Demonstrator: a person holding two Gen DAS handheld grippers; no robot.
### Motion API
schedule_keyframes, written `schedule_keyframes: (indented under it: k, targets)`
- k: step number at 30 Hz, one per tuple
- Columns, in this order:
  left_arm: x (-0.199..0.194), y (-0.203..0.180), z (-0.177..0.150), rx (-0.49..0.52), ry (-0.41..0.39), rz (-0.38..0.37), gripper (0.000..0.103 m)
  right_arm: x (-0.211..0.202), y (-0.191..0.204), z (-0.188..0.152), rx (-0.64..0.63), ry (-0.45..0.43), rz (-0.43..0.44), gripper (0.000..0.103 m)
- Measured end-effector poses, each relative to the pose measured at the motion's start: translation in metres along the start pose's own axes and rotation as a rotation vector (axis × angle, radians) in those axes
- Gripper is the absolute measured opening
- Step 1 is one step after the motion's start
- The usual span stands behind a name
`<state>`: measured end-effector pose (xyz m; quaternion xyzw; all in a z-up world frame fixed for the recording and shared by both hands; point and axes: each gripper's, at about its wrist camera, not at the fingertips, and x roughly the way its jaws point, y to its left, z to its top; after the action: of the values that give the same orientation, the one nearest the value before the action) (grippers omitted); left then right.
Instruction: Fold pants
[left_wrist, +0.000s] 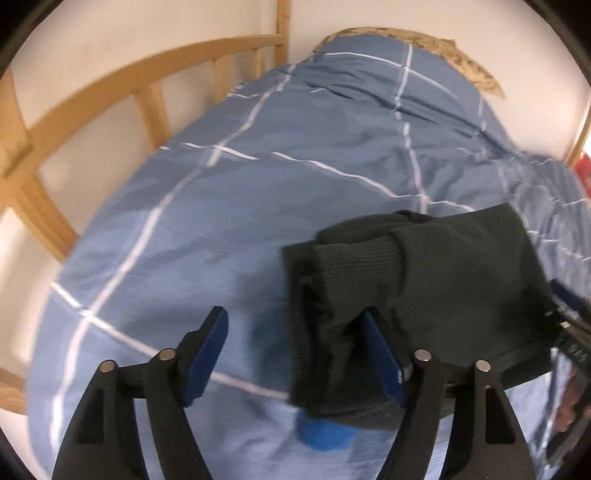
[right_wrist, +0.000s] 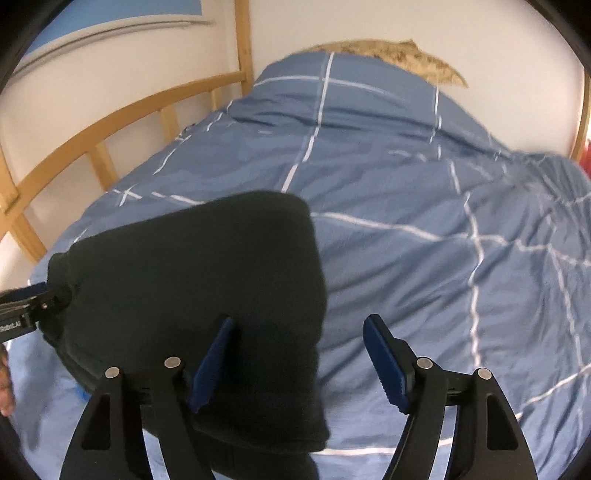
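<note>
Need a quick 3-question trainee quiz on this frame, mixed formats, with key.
1. True or false: both the left gripper and the right gripper have their jaws spread wide.
2. What do the dark pants lie on?
A. a wooden floor
B. a blue checked duvet
C. a chair
3. Fill in: the ribbed cuffs show in the ___ wrist view.

Key:
1. True. The pants look folded into a compact bundle, and neither gripper is clamped on the cloth.
2. B.
3. Left. The right view shows only the bundle's smooth side.
</note>
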<state>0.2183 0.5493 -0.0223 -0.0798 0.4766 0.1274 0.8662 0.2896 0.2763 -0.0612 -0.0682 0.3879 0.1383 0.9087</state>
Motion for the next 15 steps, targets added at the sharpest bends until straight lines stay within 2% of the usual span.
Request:
schedule_keyframes:
  k: [3, 4, 6, 7, 9, 11, 13, 15]
  targets:
    - [-0.015, 0.004, 0.003, 0.016, -0.023, 0.101, 0.078, -0.006, 0.002, 0.008, -0.029, -0.027, -0.046, 0.073]
    - [-0.021, 0.003, 0.004, 0.028, -0.036, 0.156, 0.077, -0.006, 0.003, 0.012, -0.048, -0.034, -0.048, 0.073]
    - [-0.033, 0.001, 0.006, 0.038, -0.089, 0.216, 0.077, -0.006, 0.005, 0.020, -0.066, -0.042, -0.040, 0.073]
    - [-0.038, -0.001, 0.007, 0.036, -0.109, 0.209, 0.077, -0.004, 0.004, 0.025, -0.063, -0.048, -0.025, 0.073]
    - [-0.047, -0.006, 0.010, 0.024, -0.137, 0.129, 0.077, -0.001, 0.000, 0.034, -0.042, -0.053, 0.006, 0.073]
    - [-0.047, -0.011, 0.015, 0.012, -0.151, 0.100, 0.077, 0.005, -0.004, 0.042, -0.024, -0.052, 0.018, 0.073]
    - [-0.034, -0.013, 0.021, -0.005, -0.123, 0.087, 0.077, 0.014, -0.004, 0.049, -0.021, -0.031, 0.034, 0.073]
    - [-0.014, -0.010, 0.025, -0.036, -0.064, 0.095, 0.077, 0.027, -0.004, 0.056, -0.037, -0.005, 0.005, 0.073]
